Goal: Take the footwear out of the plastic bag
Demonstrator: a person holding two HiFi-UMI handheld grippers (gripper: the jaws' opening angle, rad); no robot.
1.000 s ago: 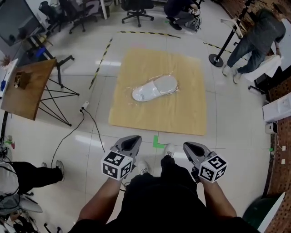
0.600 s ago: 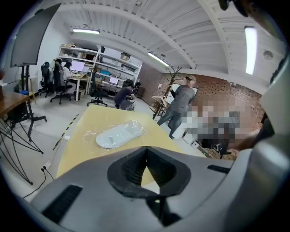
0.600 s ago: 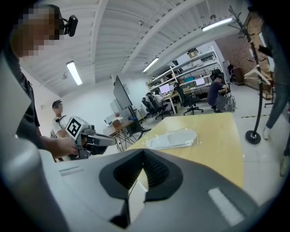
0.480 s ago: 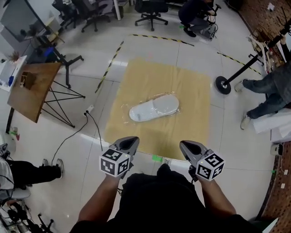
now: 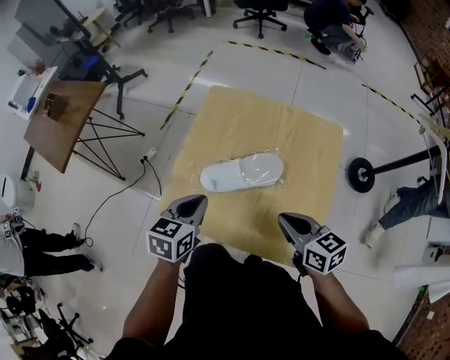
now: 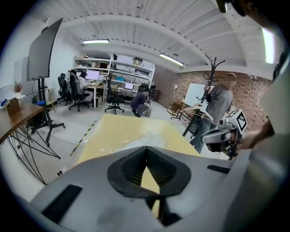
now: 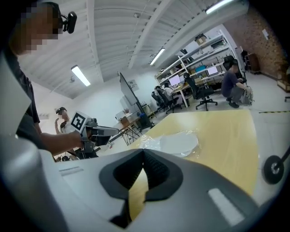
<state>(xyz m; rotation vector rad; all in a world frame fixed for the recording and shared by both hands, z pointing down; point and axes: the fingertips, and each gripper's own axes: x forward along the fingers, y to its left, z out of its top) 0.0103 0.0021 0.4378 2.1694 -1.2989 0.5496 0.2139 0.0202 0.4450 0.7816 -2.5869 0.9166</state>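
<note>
A white slipper point(image 5: 241, 174) lies wrapped in a clear plastic bag point(image 5: 275, 153) on a square wooden board point(image 5: 307, 133) on the floor. In the right gripper view the bagged slipper point(image 7: 179, 143) sits ahead on the board. My left gripper point(image 5: 195, 204) hangs shut and empty above the board's near edge, just short of the slipper's toe. My right gripper point(image 5: 287, 222) is also shut and empty, farther right and nearer to me. The left gripper view shows its jaws meeting point(image 6: 146, 149) with the crinkled bag point(image 6: 144, 136) beyond.
A wooden side table on black legs point(image 5: 60, 121) stands to the left, with a cable and plug point(image 5: 146, 156) on the tiles beside the board. A round stand base point(image 5: 361, 175) sits at the board's right edge. People and office chairs point(image 5: 261, 15) are farther off.
The view has moved forward to the board. Both grippers, earlier over bare tiles in front of it, now hang over its near edge. The slipper lies as before.
</note>
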